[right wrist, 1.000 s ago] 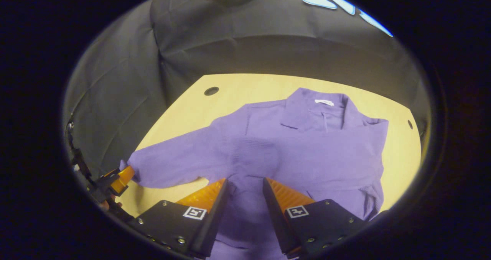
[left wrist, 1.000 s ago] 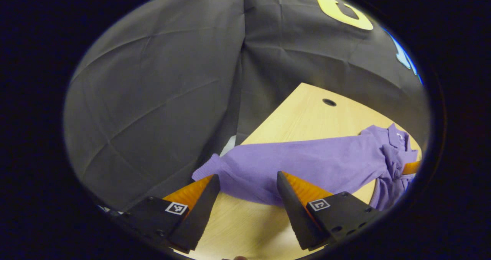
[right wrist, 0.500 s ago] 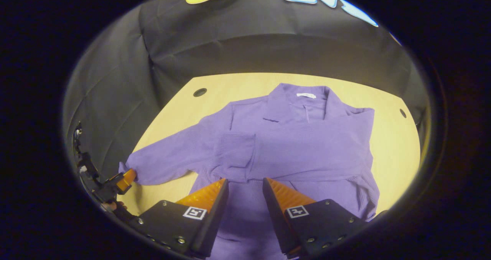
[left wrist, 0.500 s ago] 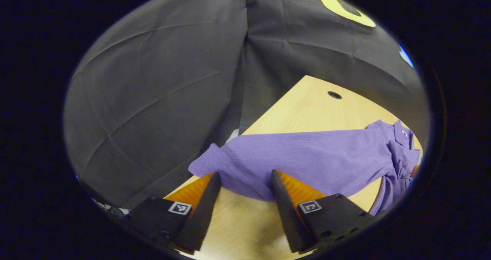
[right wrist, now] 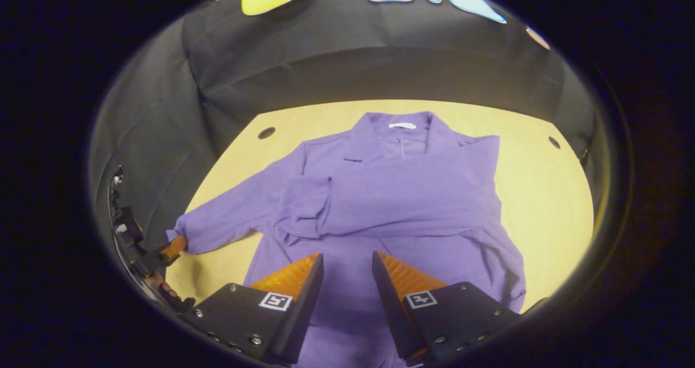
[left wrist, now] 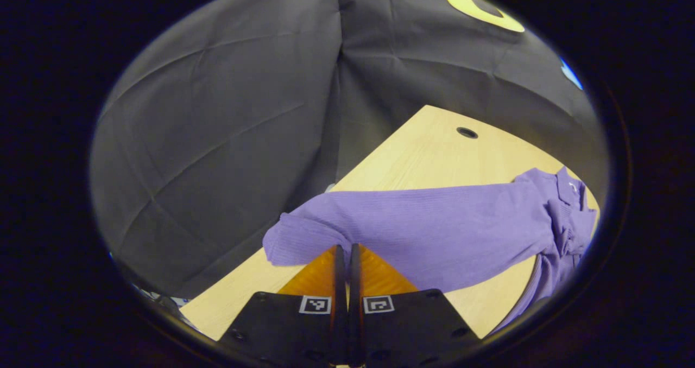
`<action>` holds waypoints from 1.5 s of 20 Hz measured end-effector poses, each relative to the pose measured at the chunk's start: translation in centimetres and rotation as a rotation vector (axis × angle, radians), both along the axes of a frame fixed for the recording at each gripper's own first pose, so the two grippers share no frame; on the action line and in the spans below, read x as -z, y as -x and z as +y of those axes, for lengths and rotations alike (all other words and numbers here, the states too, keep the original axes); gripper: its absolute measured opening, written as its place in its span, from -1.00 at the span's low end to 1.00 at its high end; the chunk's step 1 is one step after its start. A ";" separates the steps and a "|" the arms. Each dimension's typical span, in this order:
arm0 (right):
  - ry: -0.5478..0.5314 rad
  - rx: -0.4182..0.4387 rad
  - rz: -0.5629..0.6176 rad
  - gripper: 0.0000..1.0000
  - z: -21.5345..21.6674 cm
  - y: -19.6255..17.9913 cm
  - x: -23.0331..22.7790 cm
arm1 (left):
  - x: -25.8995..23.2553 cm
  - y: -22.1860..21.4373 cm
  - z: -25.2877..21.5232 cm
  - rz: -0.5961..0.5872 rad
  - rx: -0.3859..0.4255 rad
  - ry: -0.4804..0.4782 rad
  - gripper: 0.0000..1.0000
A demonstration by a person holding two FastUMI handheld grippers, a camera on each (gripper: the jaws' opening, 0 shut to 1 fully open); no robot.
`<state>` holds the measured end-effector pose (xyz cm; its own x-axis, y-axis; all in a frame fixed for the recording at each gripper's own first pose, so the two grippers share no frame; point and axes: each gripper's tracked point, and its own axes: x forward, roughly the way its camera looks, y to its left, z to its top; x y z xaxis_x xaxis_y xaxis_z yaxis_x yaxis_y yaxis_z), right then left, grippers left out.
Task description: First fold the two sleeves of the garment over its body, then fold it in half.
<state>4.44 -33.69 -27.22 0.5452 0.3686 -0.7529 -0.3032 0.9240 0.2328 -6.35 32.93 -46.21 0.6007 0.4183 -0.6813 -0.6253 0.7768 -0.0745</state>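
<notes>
Table (right wrist: 548, 194): the pale wooden top before me, lit warm in my right gripper view.
Cable holes (right wrist: 266, 133): round and dark, one near each far corner (right wrist: 553, 142).
Booth wall (left wrist: 228, 124): black creased cloth hanging behind my table.

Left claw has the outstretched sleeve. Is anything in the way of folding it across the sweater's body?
Nothing visible: bare table beside the sleeve. The other sleeve already lies across the purple sweater, so this one lands on it.
</notes>
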 end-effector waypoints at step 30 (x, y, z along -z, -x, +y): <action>-0.079 0.407 0.082 0.26 -19.5 7.3 2.1 | -13.4 -19.8 -24.5 -0.207 0.508 -0.101 -0.85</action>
